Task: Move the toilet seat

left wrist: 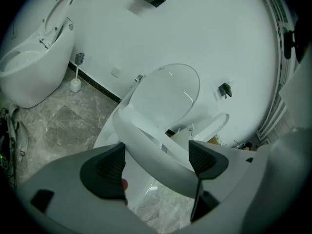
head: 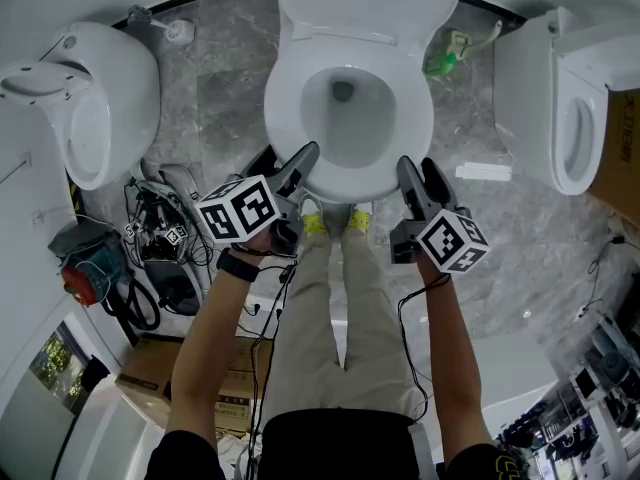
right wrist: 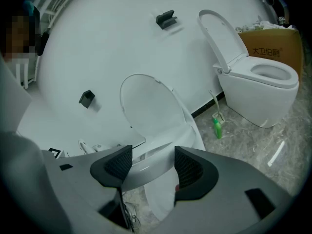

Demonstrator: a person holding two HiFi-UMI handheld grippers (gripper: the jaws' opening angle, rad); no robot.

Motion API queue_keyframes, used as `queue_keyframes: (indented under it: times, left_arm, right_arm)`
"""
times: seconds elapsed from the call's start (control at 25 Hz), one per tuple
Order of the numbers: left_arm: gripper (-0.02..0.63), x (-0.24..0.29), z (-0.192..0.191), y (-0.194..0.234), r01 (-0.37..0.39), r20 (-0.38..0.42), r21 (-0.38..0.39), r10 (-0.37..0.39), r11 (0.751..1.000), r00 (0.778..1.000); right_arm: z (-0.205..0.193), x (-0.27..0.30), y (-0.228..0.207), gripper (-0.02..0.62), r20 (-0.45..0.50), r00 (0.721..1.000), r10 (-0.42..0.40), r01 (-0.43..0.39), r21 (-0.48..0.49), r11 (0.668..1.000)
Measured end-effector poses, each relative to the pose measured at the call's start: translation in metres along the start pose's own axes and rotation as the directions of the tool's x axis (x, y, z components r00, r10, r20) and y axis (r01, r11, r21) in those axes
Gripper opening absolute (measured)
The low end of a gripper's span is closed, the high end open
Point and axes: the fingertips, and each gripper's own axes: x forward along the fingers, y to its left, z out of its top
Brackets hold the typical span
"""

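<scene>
A white toilet [head: 350, 168] stands in the middle against the wall, its lid [left wrist: 168, 94] upright. The white toilet seat [head: 290, 63] rings the bowl. Its front edge runs between the jaws in both gripper views: toilet seat [left wrist: 156, 152], toilet seat [right wrist: 148, 167]. In the left gripper view the seat looks raised a little off the bowl. My left gripper [head: 305, 158] holds the seat's front left, and my right gripper [head: 410, 173] holds its front right. Left gripper [left wrist: 156, 162] and right gripper [right wrist: 153, 165] each have both pads against the seat.
Another white toilet [head: 100, 98] stands at the left and a third [head: 560, 98] at the right. A toilet brush [head: 175, 33] and a green bottle [head: 440, 63] flank the middle bowl. Cables and tools [head: 150, 248] lie at the left, a cardboard box [head: 620, 148] at the far right.
</scene>
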Motion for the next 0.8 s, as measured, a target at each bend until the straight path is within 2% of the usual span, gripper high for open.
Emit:
queue_keyframes:
  times: [0.8]
  left_arm:
    - [0.41,-0.002,0.05,-0.03,0.121,0.061,-0.104,-0.115,0.987,0.992]
  right_arm:
    - [0.055,0.007,0.021,0.299,0.076,0.996,0.04,-0.042,0.026,0.999]
